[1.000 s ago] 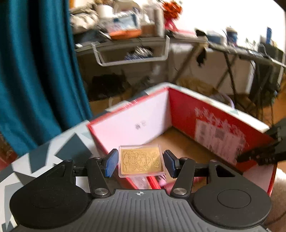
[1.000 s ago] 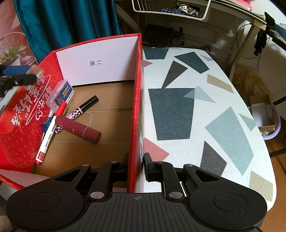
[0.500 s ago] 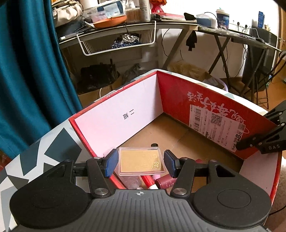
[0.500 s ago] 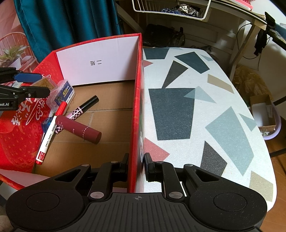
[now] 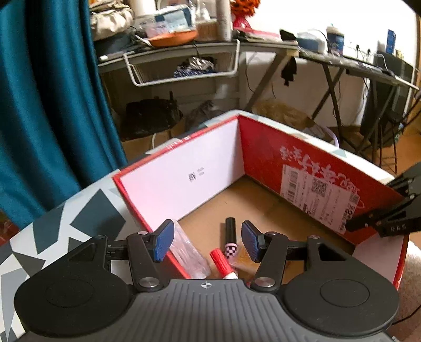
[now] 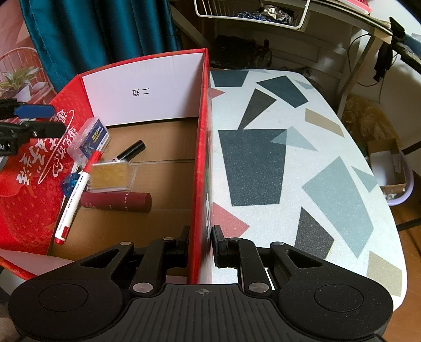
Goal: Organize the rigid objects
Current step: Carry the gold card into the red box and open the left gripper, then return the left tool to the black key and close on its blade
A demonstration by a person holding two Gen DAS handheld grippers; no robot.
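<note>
**Box getting filled, one wall pinched**

Box [image 6: 200, 163] sat on the patterned table [image 6: 329, 163], and the right gripper [image 6: 200, 240] was clamped tight on its near red wall, one finger inside and one outside. So that hand was just holding the box.

Left gripper [image 5: 208, 240] hung over the opposite side with its jaws about half apart and nothing between the blue pads [image 5: 163, 240]. In the right view it showed at the left edge, above the red wall [image 6: 31, 123].

Stuff on the cardboard floor, nearest first: a marker [image 6: 75, 194] with red caps leaning along the left wall, a dark red tube [image 6: 118, 201] lying flat, then a gold card in a clear case [image 6: 110, 175] lying tilted on top of the tube and touching the marker. A small blue thing [image 6: 69, 183] sat just beside the marker; couldn't tell what it was. Behind the card was a black pen [image 6: 131, 150] and a clear case with a blue label [image 6: 90, 136] propped against the left wall.

Further back was the white end wall [image 6: 147, 92] with small print, then a teal curtain [image 6: 92, 34] and a desk with a wire basket [image 6: 250, 13] under it.
</note>
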